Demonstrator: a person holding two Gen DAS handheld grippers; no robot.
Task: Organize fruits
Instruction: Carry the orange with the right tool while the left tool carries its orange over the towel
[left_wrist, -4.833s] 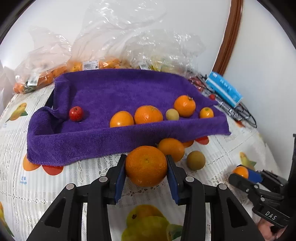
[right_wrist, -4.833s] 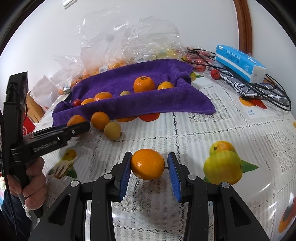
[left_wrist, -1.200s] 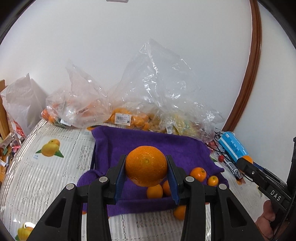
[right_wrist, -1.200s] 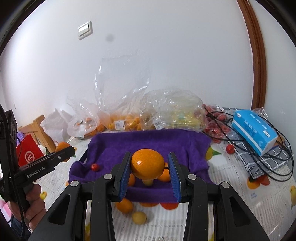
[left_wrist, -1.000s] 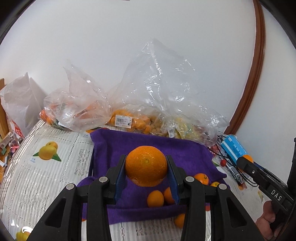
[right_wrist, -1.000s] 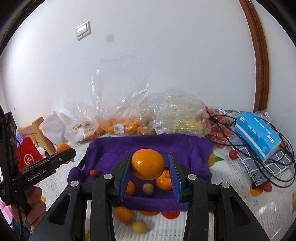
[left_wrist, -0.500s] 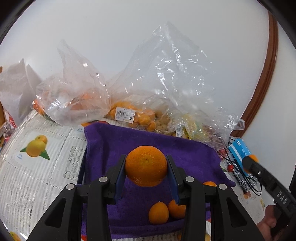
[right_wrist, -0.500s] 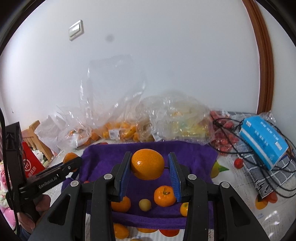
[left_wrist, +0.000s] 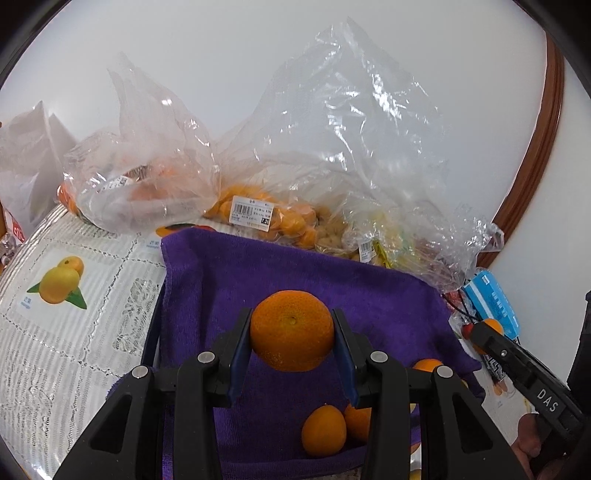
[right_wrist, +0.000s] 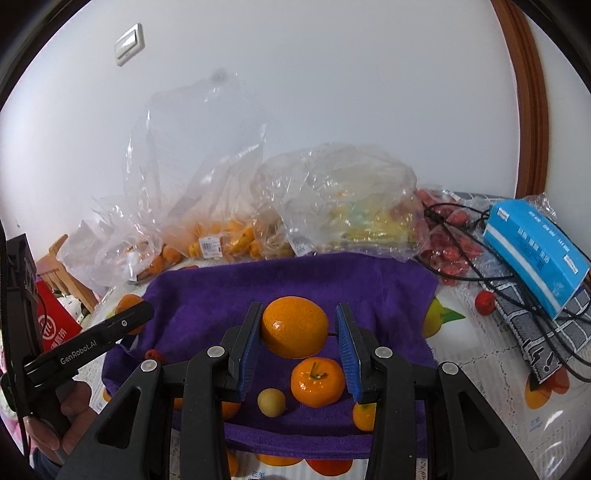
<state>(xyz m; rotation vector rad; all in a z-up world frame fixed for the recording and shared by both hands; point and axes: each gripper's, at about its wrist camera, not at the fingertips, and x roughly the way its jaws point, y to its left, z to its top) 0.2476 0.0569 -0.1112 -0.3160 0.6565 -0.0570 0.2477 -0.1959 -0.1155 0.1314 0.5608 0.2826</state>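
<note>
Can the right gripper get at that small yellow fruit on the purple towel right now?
Probably not: the right gripper is already shut on an orange, though the yellow fruit lies uncovered just below it.

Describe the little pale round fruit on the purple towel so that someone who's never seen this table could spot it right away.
Find the purple towel spread in front of the clear plastic bags. Near its front edge sits a stemmed orange, and the small fruit lies just left of it. It is the only yellowish-tan one there, and smaller than the oranges around it.
</note>
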